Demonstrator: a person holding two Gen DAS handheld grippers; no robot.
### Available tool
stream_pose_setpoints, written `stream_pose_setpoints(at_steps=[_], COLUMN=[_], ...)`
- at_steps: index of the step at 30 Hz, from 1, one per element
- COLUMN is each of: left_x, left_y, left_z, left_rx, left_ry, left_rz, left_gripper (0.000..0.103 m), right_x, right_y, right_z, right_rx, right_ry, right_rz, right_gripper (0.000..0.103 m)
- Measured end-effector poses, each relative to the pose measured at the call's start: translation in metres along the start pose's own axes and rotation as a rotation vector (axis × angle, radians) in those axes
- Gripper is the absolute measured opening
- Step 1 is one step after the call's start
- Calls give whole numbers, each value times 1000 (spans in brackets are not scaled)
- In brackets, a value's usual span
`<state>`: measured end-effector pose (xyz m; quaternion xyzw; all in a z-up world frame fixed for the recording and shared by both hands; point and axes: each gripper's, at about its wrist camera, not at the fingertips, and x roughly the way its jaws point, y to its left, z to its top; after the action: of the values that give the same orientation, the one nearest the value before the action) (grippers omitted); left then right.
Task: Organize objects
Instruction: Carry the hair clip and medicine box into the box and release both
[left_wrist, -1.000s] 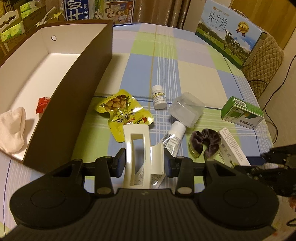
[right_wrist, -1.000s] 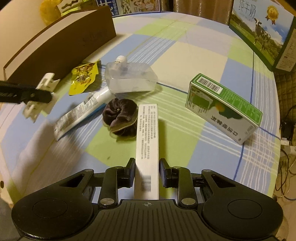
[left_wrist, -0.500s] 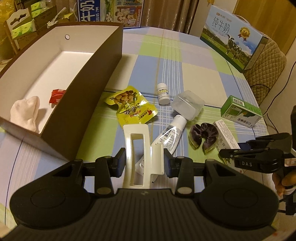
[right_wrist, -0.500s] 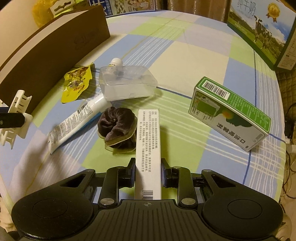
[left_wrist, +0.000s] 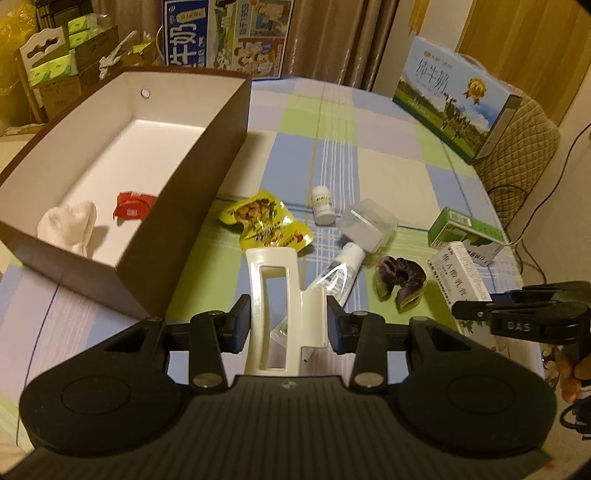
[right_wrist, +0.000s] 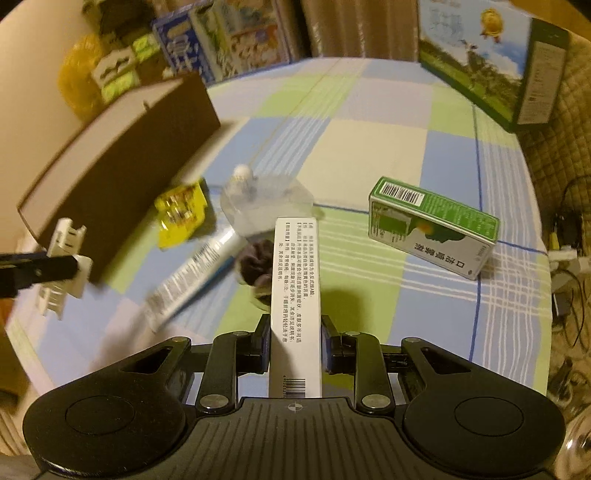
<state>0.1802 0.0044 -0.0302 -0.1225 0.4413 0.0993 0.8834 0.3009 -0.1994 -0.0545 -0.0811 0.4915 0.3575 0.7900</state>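
Hair clip (left_wrist: 275, 306), stiff light plastic, sits clenched across its body in the left gripper (left_wrist: 288, 325); the right gripper (right_wrist: 294, 345) grasps a slim carton (right_wrist: 295, 295) lower centre.

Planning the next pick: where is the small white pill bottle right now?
In the left wrist view, the small white pill bottle stands on the checked tablecloth, between the yellow snack pouch and the clear plastic box.
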Motion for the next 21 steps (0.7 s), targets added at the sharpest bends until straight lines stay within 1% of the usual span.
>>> stream_pose_setpoints(at_steps=[4, 8, 10, 13, 17, 21], left_x=[-9, -19, -24, -31, -37, -39], left_y=[12, 32, 44, 66, 99, 136], left_z=[10, 25, 33, 45, 58, 70], left_rx=[21, 44, 50, 56, 55, 48], left_ry=[-22, -45, -60, -81, -95, -104], left_rz=[-35, -70, -83, -94, -83, -55], left_gripper=[36, 36, 36, 36, 36, 36], right_x=[-17, -29, -32, -32, -22, -1], right_y=[16, 40, 56, 85, 128, 175], right_z=[2, 8, 15, 28, 46, 69], right_rx=[55, 105, 128, 130, 124, 104], right_ry=[-38, -82, -102, -127, -146, -148], right_rz=[9, 29, 64, 118, 208, 301], right_gripper=[23, 23, 23, 23, 23, 23])
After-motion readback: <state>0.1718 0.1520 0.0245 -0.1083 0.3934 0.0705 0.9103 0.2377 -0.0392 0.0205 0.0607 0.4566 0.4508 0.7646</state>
